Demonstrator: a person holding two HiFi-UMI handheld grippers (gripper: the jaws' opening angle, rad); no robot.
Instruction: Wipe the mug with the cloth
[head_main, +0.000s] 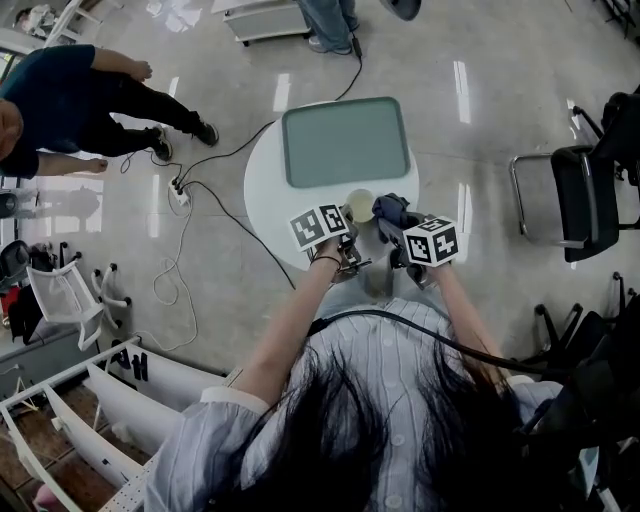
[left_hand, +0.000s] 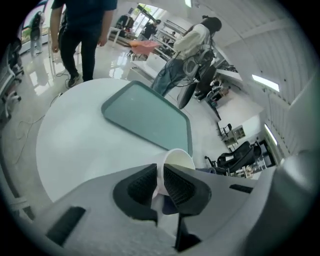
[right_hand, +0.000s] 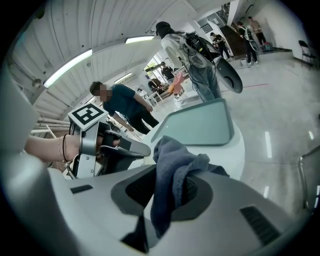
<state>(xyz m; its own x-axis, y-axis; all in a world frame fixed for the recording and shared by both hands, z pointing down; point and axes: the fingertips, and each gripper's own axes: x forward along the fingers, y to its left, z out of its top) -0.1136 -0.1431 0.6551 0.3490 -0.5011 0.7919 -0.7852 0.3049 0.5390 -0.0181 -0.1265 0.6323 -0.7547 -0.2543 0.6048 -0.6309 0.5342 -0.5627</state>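
While your left gripper (left_hand: 159, 186) clamps the mug (left_hand: 178, 159) by its wall and your right gripper (right_hand: 167, 189) pinches the cloth (right_hand: 172, 162) just beside it, short of the tray (left_hand: 145, 117), both grasps look done and the wiping itself seems left to do.

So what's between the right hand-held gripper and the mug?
The blue cloth. The right hand-held gripper is shut on it, and in the head view it bunches right beside the mug, which the left hand-held gripper holds.
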